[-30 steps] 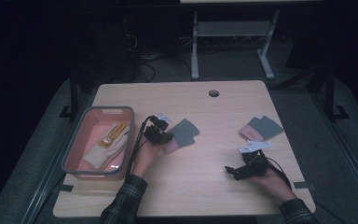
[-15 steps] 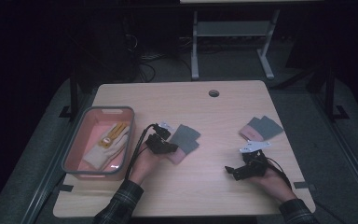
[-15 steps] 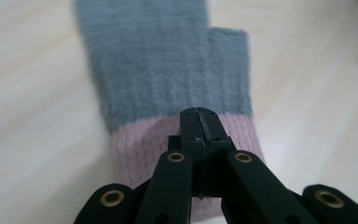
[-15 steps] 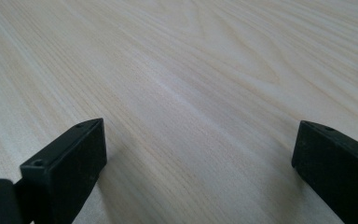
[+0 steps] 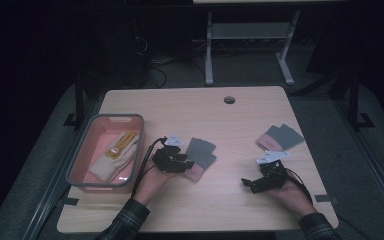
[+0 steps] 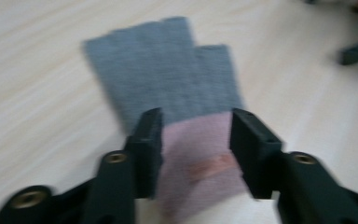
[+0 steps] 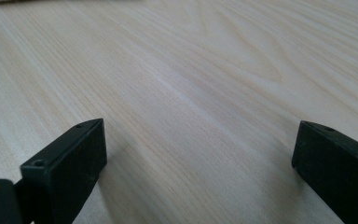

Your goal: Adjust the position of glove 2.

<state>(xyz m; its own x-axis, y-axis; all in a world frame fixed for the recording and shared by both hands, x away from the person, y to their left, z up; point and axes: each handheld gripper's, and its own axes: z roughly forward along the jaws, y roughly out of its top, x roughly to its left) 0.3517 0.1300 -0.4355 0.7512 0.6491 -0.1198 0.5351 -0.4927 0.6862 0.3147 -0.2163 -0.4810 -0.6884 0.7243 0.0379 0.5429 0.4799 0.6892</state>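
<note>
Glove [image 6: 168,79] grey, cuff pink; bin [image 5: 82,157] pink, grey-rimmed; table [image 5: 230,125] pale wood.

The high view looks forward and down over the whole surface [image 5: 230,130]; each gripper view sits close above it, and the left shares the grey glove [image 6: 168,84] with the high view

Knit cloth glove [image 6: 168,74] w/ matt grey-pink weave; smooth pale wood table [image 7: 205,70].

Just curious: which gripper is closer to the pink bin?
Left. The left gripper sits just beside the pink bin, over a glove; the right gripper is far across the table.
</note>
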